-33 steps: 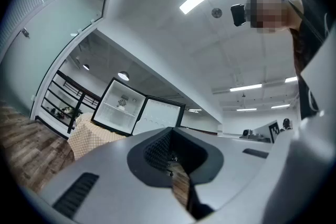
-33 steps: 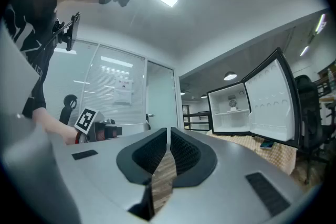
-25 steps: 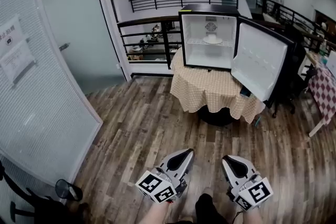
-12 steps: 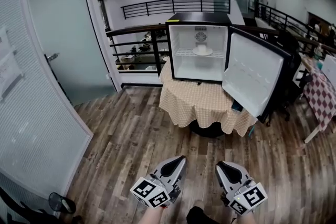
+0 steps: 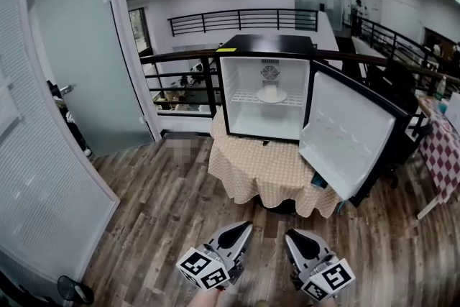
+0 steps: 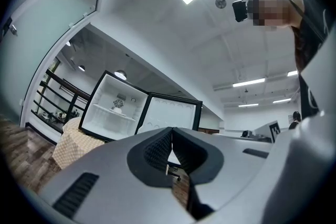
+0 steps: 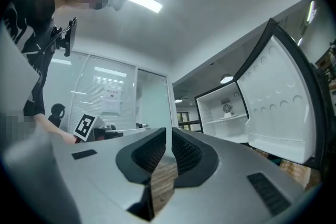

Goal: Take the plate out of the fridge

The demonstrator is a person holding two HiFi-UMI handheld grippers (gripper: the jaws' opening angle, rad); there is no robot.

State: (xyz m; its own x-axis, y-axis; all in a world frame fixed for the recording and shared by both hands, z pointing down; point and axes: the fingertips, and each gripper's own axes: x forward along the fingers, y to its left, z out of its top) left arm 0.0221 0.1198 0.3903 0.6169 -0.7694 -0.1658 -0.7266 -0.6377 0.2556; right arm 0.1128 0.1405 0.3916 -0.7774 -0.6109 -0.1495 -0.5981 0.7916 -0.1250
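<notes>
A small black fridge (image 5: pixel 266 44) stands on a round table with a beige checked cloth (image 5: pixel 259 170), its door (image 5: pixel 351 134) swung open to the right. A white plate (image 5: pixel 271 95) with a small pale thing on it rests on the wire shelf inside. It also shows small in the left gripper view as the plate (image 6: pixel 117 109) and in the right gripper view as the plate (image 7: pixel 227 113). My left gripper (image 5: pixel 246 226) and right gripper (image 5: pixel 290 234) are low in the head view, side by side and well short of the table. Both point at the fridge. The left gripper (image 6: pixel 170 136) and right gripper (image 7: pixel 168 134) are shut and hold nothing.
A frosted glass partition and door (image 5: pixel 79 61) run along the left. A black railing (image 5: pixel 187 79) stands behind the fridge. At the right edge is a table with a red checked cloth (image 5: pixel 444 147). Wood plank floor (image 5: pixel 172 212) lies between me and the fridge table.
The fridge and table have grown larger and shifted left in the head view as I came closer. Both grippers travelled forward together and stayed shut.
</notes>
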